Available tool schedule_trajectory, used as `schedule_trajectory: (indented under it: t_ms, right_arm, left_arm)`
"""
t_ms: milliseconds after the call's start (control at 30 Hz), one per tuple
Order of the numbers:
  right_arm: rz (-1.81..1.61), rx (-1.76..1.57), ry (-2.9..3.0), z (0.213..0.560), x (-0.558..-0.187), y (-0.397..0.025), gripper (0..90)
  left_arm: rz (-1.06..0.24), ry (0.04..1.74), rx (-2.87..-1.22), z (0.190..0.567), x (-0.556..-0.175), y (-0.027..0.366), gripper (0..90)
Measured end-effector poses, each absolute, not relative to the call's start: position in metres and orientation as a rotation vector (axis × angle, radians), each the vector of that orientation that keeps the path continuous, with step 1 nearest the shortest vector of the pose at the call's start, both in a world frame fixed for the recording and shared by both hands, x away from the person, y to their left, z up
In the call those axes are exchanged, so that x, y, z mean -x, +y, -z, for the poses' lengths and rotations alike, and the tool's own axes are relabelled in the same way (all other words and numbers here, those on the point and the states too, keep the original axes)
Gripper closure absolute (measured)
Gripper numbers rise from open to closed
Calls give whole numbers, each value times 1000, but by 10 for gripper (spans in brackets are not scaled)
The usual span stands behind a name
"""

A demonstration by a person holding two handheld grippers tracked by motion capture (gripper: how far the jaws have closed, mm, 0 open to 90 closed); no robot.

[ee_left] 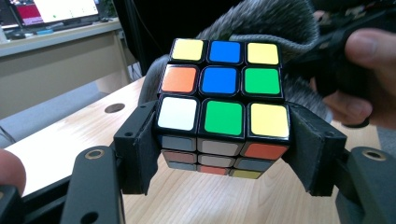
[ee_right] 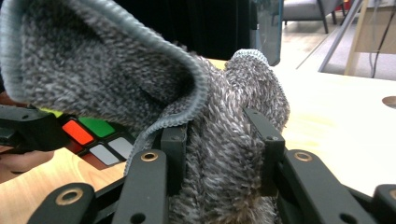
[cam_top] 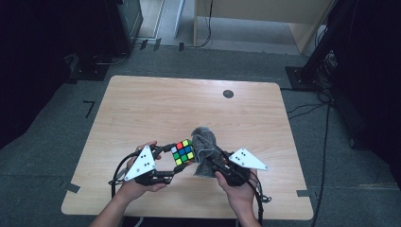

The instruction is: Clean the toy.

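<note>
Wooden worktop [cam_top: 142,109] is sitting on grey carpet, dark room behind, one round grommet hole [cam_top: 228,93] near the far edge. I'm holding the puzzle cube [cam_top: 183,152] in my left gripper [cam_top: 171,162], just above the near-middle of the worktop; the jaws are clamping its two opposite side faces, padded plates flat on the lower layers. I'm running the right gripper [cam_top: 211,161] closed on a bunched grey cloth [cam_top: 204,142], which is bulging up and draping against the cube's far side. Cube [ee_left: 223,100] is looking like hard glossy plastic with smooth stickers, so I'm judging it light, rigid and slippery; flat face-to-face hold is the right one, since the layers could twist if pinched on a corner. Cloth [ee_right: 140,88] is fuzzy, knit-looking, with a stitched hem; soft, limp, grippy, taking a pinch anywhere on a thick fold. Looks like wiping the cube is under way.
</note>
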State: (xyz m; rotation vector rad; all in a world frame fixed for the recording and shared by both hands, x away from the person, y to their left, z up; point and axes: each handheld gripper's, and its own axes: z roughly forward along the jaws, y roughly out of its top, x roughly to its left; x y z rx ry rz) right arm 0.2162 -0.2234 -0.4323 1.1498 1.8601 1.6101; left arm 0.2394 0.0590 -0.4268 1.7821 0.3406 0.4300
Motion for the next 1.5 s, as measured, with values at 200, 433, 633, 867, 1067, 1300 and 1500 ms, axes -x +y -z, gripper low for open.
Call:
schedule_trajectory:
  t_ms: [200,433,633,867,1067,1300,1500]
  right_arm:
    - [-1744,-1071,1780,416,-205,-225,641]
    - [-1686,-1114,1839,427,-210,-219,650]
    - [-1615,-1180,1861,435,-217,-224,653]
    - [-1736,-1031,1779,406,-202,-224,637]
    - [-1697,-1039,1832,420,-209,-215,620]
    - [-1515,-1167,1888,440,-227,-230,629]
    - [-1620,-1040,1915,433,-216,-209,650]
  left_arm:
    - [-432,334,-1814,431,-239,53,339]
    - [-380,331,-1758,421,-237,59,339]
    - [-363,369,-1734,420,-244,69,339]
    - [-343,335,-1798,423,-243,60,339]
    - [-303,340,-1761,420,-242,64,339]
    - [-261,405,-1653,414,-249,80,339]
    - [-263,390,-1661,416,-246,73,339]
